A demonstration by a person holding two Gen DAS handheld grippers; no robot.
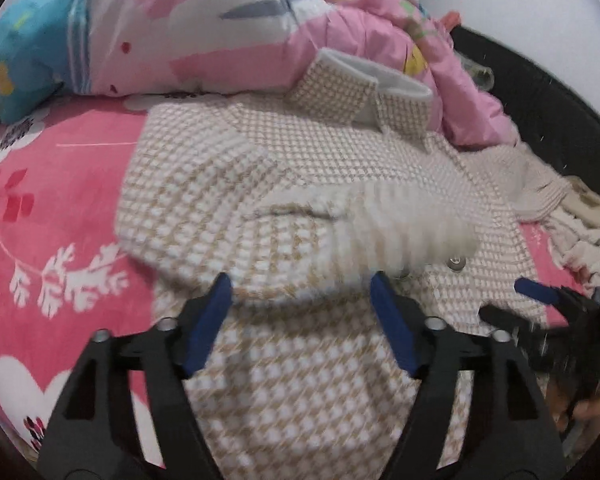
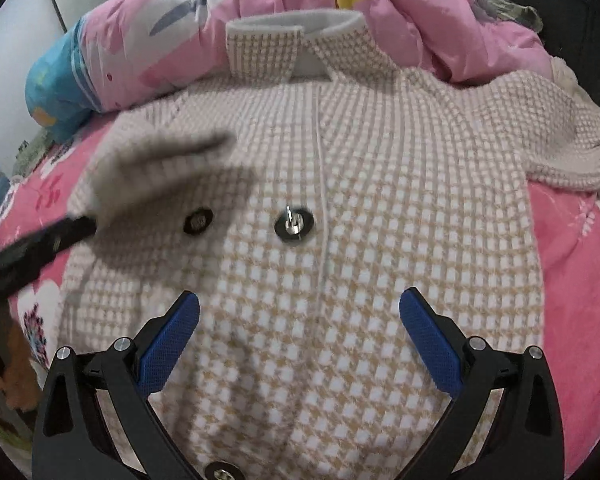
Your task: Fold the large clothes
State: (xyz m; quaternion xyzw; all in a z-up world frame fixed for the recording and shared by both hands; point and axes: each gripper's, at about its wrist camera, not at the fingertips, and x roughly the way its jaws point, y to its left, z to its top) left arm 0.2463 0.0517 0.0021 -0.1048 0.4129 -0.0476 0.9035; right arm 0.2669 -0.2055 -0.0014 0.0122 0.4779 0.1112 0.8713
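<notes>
The houndstooth jacket (image 2: 340, 200) lies face-up on the bed (image 2: 572, 264), its long axis running from the collar (image 2: 292, 44) at twelve o'clock down to the hem at six, between both grippers. The left sleeve (image 1: 400, 224) is folded across the chest, its cuff blurred, just ahead of the left gripper (image 1: 300, 292), whose fingers are spread and hold nothing. The right gripper (image 2: 300, 312) hovers over the button placket, also spread and empty. The right sleeve (image 2: 560, 148) trails out toward two o'clock, so the right gripper looks nearer for folding it in.
</notes>
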